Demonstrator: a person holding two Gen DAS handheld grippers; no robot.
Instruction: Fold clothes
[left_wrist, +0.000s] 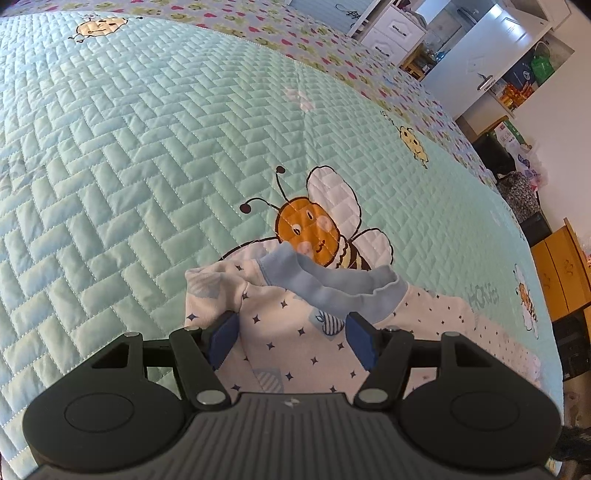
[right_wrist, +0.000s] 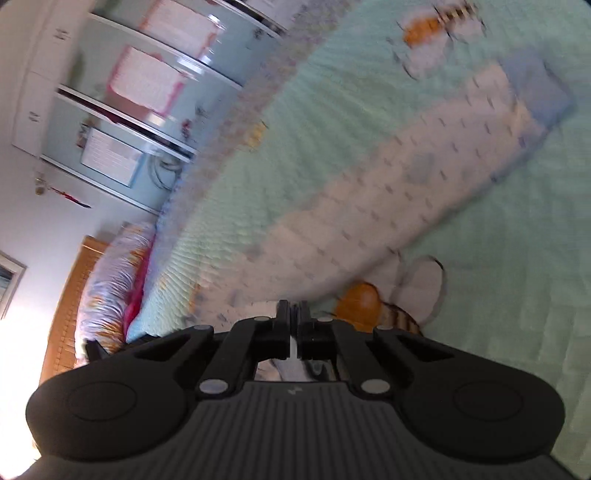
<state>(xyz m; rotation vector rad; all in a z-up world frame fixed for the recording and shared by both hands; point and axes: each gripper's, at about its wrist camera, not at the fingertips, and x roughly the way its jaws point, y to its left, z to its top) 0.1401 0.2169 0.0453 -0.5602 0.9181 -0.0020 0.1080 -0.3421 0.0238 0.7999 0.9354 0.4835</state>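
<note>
White garment (left_wrist: 295, 332) between released left tool (left_wrist: 291, 339); right tool (right_wrist: 294, 314) grasps its edge; quilt (left_wrist: 147, 166) bare around.

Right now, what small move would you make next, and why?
Probably close the left gripper: its fingers stand open around the white star-print garment, while the right gripper is shut on cloth, so both ends could lift together.

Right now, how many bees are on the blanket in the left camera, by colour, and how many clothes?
Orange bees: 2
Yellow bees: 2
Clothes: 1, the starry white garment
Total: 5
</note>
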